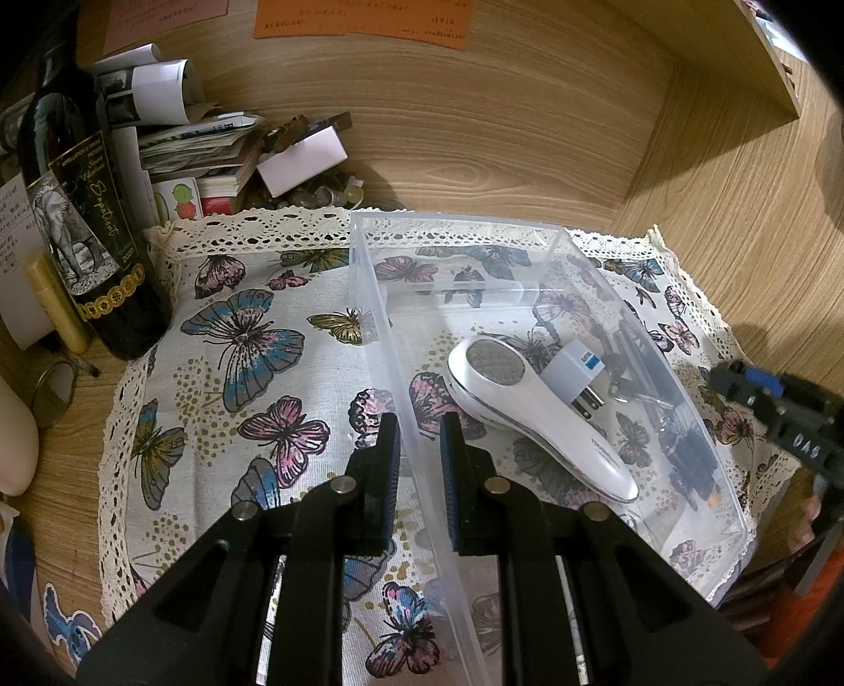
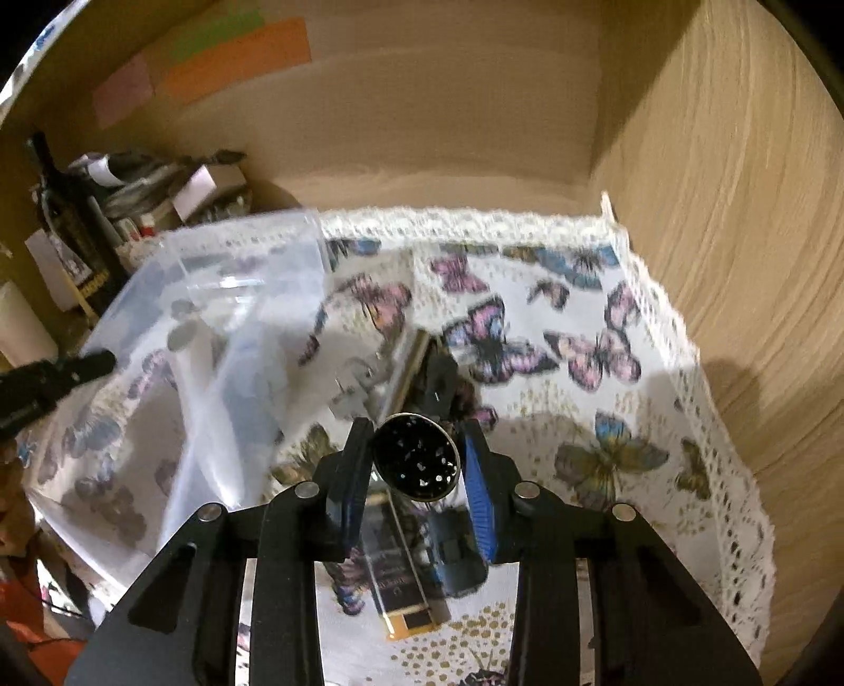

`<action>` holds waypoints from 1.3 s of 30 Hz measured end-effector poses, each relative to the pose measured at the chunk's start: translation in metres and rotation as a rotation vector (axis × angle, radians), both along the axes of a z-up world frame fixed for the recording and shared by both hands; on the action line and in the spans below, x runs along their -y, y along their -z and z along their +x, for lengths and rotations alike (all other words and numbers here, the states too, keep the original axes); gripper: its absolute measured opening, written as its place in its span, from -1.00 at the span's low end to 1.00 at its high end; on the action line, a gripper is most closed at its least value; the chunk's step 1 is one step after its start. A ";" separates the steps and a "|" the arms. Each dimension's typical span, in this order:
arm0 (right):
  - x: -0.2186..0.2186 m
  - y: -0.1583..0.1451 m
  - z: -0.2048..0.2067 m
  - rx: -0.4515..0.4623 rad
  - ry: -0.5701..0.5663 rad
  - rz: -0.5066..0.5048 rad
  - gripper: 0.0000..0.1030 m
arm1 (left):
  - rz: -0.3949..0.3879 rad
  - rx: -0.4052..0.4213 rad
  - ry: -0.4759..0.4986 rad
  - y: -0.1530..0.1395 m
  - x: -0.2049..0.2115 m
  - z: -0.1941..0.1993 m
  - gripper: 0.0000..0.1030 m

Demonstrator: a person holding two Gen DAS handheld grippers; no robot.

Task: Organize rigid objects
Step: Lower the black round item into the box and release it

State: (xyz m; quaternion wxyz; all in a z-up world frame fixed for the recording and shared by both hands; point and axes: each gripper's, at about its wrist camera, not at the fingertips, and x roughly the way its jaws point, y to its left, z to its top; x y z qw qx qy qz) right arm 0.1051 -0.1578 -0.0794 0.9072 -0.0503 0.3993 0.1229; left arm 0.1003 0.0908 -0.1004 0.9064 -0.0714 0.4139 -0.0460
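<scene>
A clear plastic bin point(image 1: 369, 295) stands on the butterfly cloth point(image 1: 253, 337). In it lie a white handheld device point(image 1: 533, 411) and a white plug adapter point(image 1: 572, 372). My left gripper point(image 1: 419, 438) straddles the bin's left wall, its jaws close on either side of it. My right gripper point(image 2: 416, 454) is shut on a round black speckled object point(image 2: 416, 456), held above the cloth. Below it lie a dark lighter-like block point(image 2: 401, 570) and other small dark items point(image 2: 438, 380), outside the bin point(image 2: 232, 295). The right gripper also shows at the left wrist view's right edge point(image 1: 738, 380).
A dark wine bottle point(image 1: 79, 211) stands at the left, with stacked papers, cards and small clutter point(image 1: 211, 148) behind it. Wooden shelf walls point(image 2: 738, 264) close in at the back and right. Sticky notes point(image 1: 364, 21) hang on the back wall.
</scene>
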 end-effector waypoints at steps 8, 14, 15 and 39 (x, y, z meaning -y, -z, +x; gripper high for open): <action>-0.027 -0.028 0.001 0.083 -0.082 0.022 -0.41 | 0.001 0.000 0.000 0.000 0.000 0.000 -0.72; -0.053 -0.037 -0.001 0.110 -0.168 0.034 -0.41 | 0.000 0.000 0.001 0.000 0.000 0.000 -0.72; -0.057 -0.037 -0.002 0.112 -0.182 0.035 -0.41 | -0.001 0.000 0.001 0.000 0.000 0.000 -0.72; -0.099 0.000 0.008 -0.021 -0.300 -0.030 -0.40 | -0.001 0.001 0.001 0.000 0.000 0.001 -0.72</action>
